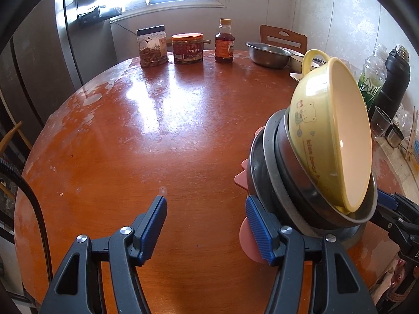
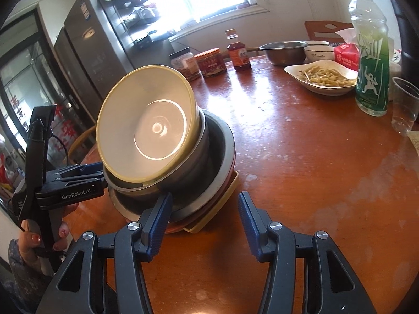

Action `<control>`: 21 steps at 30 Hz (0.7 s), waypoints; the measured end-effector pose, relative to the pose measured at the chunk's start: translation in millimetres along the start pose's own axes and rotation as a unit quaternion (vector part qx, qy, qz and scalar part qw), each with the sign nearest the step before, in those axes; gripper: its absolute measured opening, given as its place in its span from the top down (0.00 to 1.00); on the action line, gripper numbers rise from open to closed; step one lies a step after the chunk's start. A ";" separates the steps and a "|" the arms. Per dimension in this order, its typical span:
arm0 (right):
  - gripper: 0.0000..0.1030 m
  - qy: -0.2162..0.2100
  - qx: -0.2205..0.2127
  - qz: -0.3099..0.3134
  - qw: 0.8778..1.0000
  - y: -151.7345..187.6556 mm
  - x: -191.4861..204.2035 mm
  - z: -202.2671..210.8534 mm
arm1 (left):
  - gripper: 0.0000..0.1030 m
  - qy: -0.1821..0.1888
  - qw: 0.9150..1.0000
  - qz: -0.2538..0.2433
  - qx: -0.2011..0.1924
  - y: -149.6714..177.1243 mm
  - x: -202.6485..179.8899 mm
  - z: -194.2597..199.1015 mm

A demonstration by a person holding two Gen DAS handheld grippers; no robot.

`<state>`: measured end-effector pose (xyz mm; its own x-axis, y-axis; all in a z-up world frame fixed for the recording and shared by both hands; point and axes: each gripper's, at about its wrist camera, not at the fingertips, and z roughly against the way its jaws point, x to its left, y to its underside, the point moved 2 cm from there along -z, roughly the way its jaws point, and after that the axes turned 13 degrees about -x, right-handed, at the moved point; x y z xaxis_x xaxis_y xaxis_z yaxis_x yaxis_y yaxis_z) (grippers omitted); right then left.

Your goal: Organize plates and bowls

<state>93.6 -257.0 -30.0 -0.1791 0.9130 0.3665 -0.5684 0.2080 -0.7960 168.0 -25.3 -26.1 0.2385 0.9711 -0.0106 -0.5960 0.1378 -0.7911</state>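
A yellow bear-print bowl [image 1: 324,130] sits tilted on top of nested steel bowls [image 1: 277,162], which rest on pink and yellow plates [image 2: 209,217] on the round wooden table [image 1: 157,130]. The stack also shows in the right wrist view, with the yellow bowl [image 2: 146,125] leaning toward the left. My left gripper [image 1: 207,225] is open, its right finger [image 1: 259,233] beside the stack's edge. My right gripper [image 2: 205,222] is open, its left finger [image 2: 157,222] next to the stack's near rim. The left gripper also shows in the right wrist view [image 2: 78,178] at the stack's far side.
At the table's far side stand two jars [image 1: 153,47], a sauce bottle [image 1: 224,41], a steel basin [image 1: 268,53] and a white bowl [image 2: 318,52]. A dish of food [image 2: 324,76], a green-label bottle [image 2: 371,65], a plastic cup [image 2: 404,104] and a black flask [image 1: 394,78] stand on the right.
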 end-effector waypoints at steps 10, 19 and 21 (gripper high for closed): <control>0.39 0.012 -0.002 0.000 1.000 1.2 2.7 3.8 | 0.38 -0.006 1.000 0.017 -0.009 5.9 3.4 2.4; 0.33 0.029 -0.016 0.011 0.999 -0.2 10.3 11.0 | 0.36 -0.021 0.998 0.047 -0.030 13.9 23.0 23.0; 0.32 0.031 -0.023 0.016 0.999 -1.1 13.7 16.2 | 0.34 -0.024 0.998 0.053 -0.033 18.7 26.6 31.0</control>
<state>78.7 -250.4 -16.3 -0.1444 0.9392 0.3115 -0.5248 0.1942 -0.8288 139.5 9.1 -22.1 0.1386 0.9879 -0.0690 -0.5644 0.0216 -0.8252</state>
